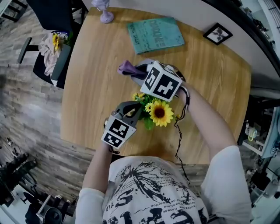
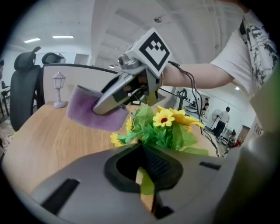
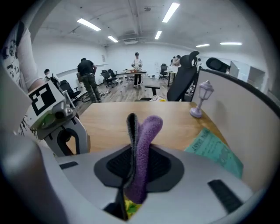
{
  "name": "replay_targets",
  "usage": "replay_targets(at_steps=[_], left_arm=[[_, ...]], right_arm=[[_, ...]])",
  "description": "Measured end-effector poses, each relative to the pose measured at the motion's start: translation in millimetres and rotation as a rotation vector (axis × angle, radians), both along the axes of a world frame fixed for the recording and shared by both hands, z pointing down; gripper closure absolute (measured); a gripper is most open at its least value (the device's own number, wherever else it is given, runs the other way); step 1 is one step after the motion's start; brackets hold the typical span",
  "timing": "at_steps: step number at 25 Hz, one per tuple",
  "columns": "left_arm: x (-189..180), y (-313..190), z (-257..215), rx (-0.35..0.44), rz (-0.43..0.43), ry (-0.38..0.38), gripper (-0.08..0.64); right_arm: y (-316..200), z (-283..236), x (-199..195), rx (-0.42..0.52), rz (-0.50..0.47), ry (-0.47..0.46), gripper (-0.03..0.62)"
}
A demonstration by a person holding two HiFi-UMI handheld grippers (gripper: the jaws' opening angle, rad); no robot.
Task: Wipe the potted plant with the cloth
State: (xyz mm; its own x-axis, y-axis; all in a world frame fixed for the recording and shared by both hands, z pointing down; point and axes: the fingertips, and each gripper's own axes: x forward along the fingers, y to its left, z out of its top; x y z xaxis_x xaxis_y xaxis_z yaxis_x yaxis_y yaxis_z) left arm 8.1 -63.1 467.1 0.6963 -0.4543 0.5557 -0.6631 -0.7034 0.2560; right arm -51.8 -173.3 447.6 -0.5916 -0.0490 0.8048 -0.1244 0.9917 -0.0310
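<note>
While the potted plant (image 1: 157, 111) stands near the front edge of the table (image 1: 92, 83), close to my body, its yellow sunflower heads and green leaves face up between my two grippers; the pot itself is hidden under the blooms. My left gripper (image 1: 138, 109) comes at the plant from the near left, and the left gripper view shows its jaws pressed together on a green leaf at the plant's edge. My right gripper (image 1: 138, 71) sits just beyond the flowers, jaws clamped on the purple cloth (image 1: 127, 68); the right gripper view shows the cloth folded and sticking up out of the pinch, with a scrap of yellow and green below it. From the left gripper view the cloth hangs just behind the blooms; whether it touches them I cannot tell. Farther back on the table lie a teal booklet (image 1: 155, 34), a small lamp ornament (image 1: 105, 13) and a framed picture (image 1: 217, 33); a black chair (image 1: 48, 26) stands off the far left corner.
</note>
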Motion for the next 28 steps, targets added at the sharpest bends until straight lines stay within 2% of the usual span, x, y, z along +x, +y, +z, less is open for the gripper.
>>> replay_targets(at_steps=[5,10,18,28], left_arm=[[-2.4,2.4,0.1,-0.02,-0.05,0.032,0.557],[-6.4,6.1,-1.8,-0.024,-0.093,0.069,0.557],[-5.1,4.9,-0.5,-0.056,-0.055,0.09,0.557],[-6.3,3.9,2.4,-0.055,-0.071,0.077,0.557]], right_arm=[[30.3,33.2,-3.7,-0.136,-0.088,0.022,0.512],[53.3,48.6,4.0,-0.245,-0.182,0.091,0.514],[75.1,52.4,26.9,-0.348,-0.303,0.196,0.52],[73.3,50.1,48.4,-0.446,-0.313,0.257,0.52]])
